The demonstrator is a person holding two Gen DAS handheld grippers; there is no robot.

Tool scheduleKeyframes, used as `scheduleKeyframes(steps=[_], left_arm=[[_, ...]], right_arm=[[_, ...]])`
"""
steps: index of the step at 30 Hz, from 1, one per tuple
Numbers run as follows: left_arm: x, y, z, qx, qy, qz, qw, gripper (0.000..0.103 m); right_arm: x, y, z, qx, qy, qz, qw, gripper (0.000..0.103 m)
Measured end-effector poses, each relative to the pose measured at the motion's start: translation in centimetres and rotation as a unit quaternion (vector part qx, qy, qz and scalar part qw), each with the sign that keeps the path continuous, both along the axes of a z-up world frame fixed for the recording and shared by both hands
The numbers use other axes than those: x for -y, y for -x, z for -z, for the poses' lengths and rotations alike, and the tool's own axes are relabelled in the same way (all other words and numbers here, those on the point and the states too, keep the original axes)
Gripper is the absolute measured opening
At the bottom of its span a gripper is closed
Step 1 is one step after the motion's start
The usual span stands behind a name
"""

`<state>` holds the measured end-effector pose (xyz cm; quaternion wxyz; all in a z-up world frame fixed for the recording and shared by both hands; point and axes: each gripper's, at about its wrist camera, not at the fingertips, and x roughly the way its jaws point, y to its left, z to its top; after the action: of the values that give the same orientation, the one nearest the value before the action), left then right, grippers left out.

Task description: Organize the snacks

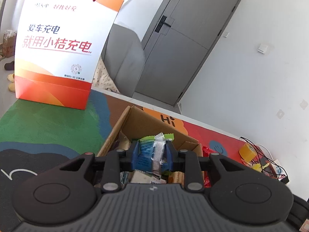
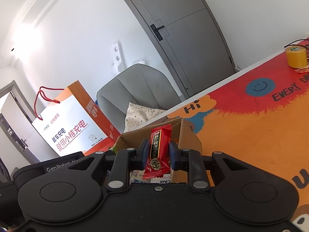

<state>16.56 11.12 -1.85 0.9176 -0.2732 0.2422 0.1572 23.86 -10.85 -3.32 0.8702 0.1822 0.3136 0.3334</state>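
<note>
One red snack packet (image 2: 158, 152) stands lengthwise at lower centre, clamped by the right gripper (image 2: 158, 155) – above the cardboard box (image 2: 190, 135). The left gripper (image 1: 151, 157) pinches one blue-green packet (image 1: 152, 154), long axis upright.

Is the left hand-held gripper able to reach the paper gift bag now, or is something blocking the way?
Probably yes. The left hand-held gripper, shut on a blue-green snack packet, is above the cardboard box; only bare mat lies before the gift bag.
</note>
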Motion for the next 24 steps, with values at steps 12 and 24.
scheduleKeyframes(steps=[12,24], left_arm=[[-1.8,1.0,-0.2,0.006,0.007,-0.028,0.9996,0.060],[-2.2,2.3,-0.1,0.010,0.001,-0.035,0.9993,0.090]], right_arm=[[-2.7,-1.7,0.3,-0.012,0.014,-0.011,1.000,0.024],[-1.8,-0.5,0.2,-0.019,0.016,0.008,1.000,0.058]])
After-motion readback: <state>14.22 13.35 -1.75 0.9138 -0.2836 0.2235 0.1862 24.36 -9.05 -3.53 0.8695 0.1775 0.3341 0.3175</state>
